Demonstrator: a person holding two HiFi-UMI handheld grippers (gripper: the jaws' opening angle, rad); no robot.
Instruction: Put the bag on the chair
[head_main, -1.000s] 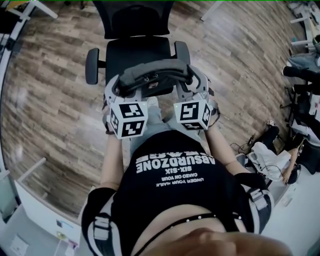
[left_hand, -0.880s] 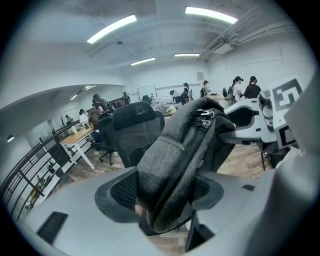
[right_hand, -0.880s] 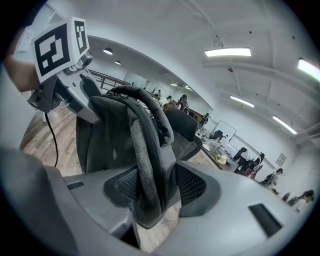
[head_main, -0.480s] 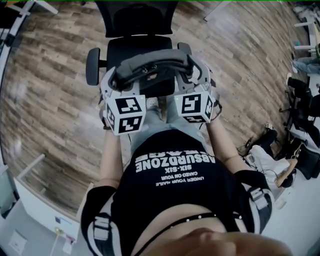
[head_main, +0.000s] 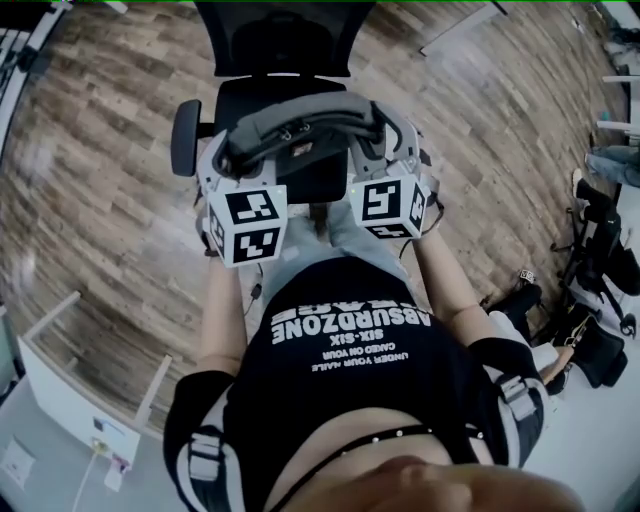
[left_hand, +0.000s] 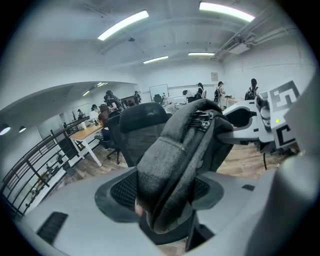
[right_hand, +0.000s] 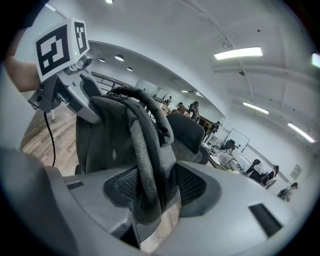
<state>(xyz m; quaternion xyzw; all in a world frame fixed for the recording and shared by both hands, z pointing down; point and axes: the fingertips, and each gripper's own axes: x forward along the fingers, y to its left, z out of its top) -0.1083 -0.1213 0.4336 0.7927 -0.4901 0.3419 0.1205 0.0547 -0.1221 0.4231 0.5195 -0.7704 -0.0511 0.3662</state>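
The left gripper (left_hand: 160, 197) is clenched on one end of the grey woven-fabric bag with zips (left_hand: 175, 160), its jaws pressing both sides of the cloth. The right gripper (right_hand: 150, 195) grasps the other end of the bag (right_hand: 145, 150) in the same way. The bag (head_main: 300, 125) stretches between the two grippers, lifted, with the black mesh-backed office chair (head_main: 270, 40) just beyond and below the jaws. The seat lies under the bag, on the brown wood-plank floor (head_main: 100, 200).
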